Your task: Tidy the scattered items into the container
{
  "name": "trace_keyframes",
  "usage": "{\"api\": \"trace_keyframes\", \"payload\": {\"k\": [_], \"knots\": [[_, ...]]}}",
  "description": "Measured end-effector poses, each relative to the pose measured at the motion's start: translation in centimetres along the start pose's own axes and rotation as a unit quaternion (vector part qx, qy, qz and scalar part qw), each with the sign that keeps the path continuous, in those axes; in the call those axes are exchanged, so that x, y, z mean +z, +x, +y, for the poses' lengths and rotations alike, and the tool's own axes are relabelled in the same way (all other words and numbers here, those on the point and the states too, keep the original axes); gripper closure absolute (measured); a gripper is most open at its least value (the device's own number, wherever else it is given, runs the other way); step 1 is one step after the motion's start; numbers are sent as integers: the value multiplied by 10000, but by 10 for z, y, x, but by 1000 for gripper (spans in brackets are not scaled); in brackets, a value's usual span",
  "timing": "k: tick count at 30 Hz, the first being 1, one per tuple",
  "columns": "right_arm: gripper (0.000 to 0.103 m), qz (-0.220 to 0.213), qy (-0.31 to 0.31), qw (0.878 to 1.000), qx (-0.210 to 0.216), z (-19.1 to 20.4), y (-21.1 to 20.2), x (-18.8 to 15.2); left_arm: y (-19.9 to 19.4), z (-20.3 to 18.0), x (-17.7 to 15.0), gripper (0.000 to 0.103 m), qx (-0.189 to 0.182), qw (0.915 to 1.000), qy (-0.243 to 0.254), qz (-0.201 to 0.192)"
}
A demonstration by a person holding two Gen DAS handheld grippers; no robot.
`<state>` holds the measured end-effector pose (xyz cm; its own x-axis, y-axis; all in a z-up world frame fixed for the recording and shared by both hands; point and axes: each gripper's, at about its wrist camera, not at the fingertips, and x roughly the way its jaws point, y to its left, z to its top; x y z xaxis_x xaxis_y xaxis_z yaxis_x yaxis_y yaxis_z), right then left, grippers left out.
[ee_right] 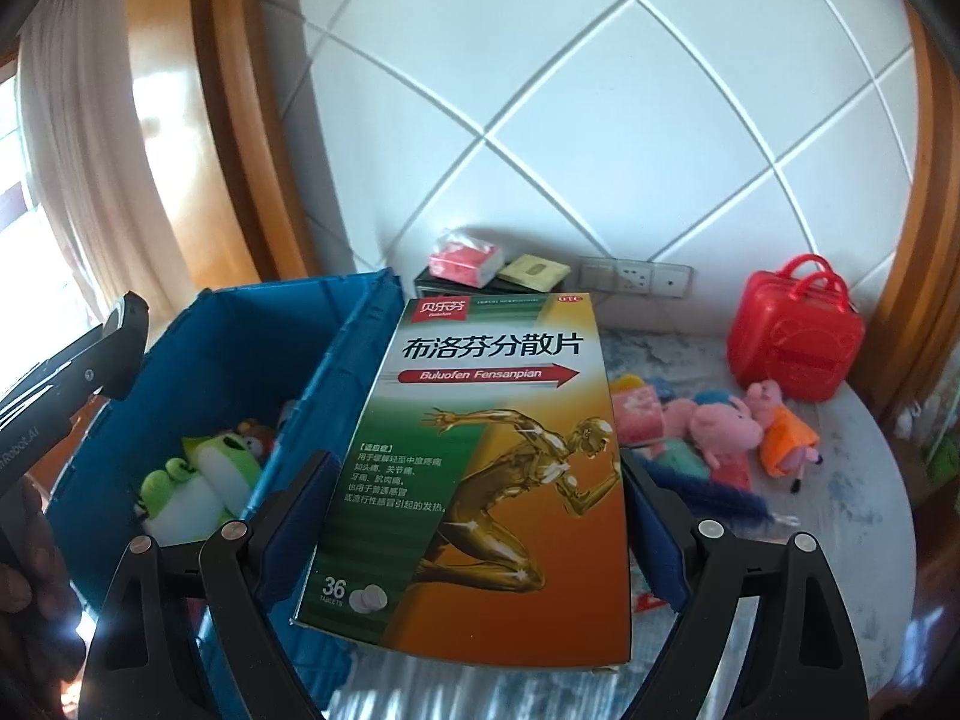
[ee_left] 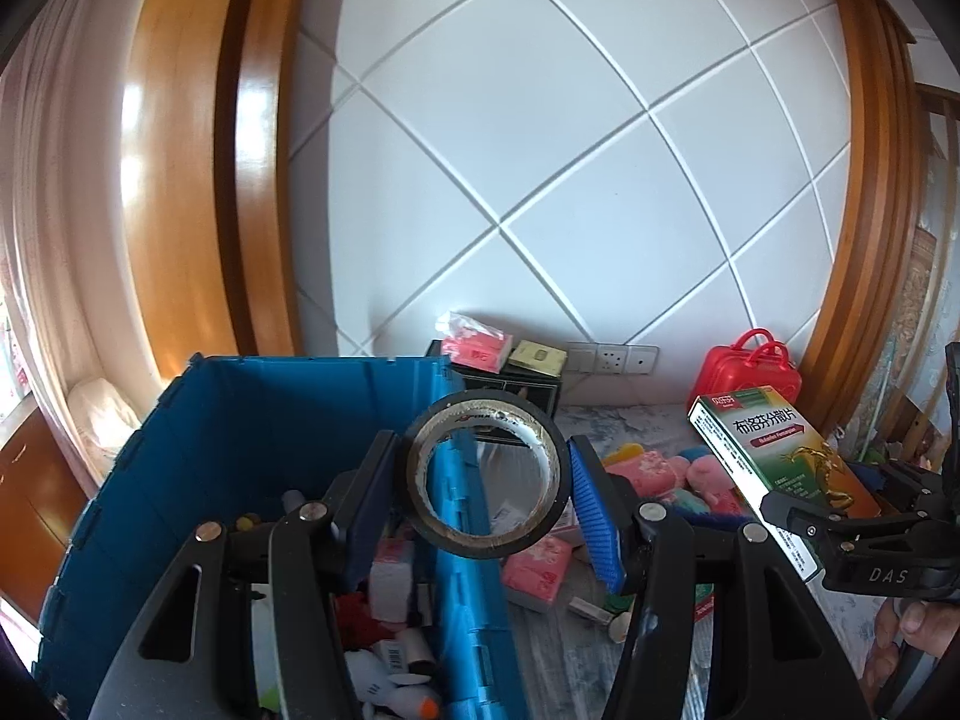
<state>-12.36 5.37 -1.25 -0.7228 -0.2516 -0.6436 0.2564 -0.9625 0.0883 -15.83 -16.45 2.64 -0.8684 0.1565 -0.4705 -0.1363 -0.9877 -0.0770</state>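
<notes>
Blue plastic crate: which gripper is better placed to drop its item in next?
Left. Its gripper holds the black tape roll over the blue plastic crate wall; the right gripper's medicine box sits beside it.

A white wall panel crossed by diagonal grooves (ee_left: 540,150) filled the upper centre of both views, framed by a glossy curved wooden surround (ee_left: 180,192) at the left. A pale curtain (ee_right: 78,138) hung at the far left of the right wrist view. Low on the wall, just right of centre, sat a row of white wall sockets and switches (ee_right: 636,277). A black cabinet (ee_left: 528,390) stood below the panel, near centre, with a flat olive-gold box (ee_left: 535,356) lying on top.
</notes>
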Motion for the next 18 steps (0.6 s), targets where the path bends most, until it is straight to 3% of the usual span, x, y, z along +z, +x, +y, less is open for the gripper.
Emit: {"api": "trace_keyframes", "payload": {"k": [18], "knots": [[14, 108, -676, 9941, 840, 133, 49, 24, -24, 111, -16, 48, 604, 9972, -452, 8]]}}
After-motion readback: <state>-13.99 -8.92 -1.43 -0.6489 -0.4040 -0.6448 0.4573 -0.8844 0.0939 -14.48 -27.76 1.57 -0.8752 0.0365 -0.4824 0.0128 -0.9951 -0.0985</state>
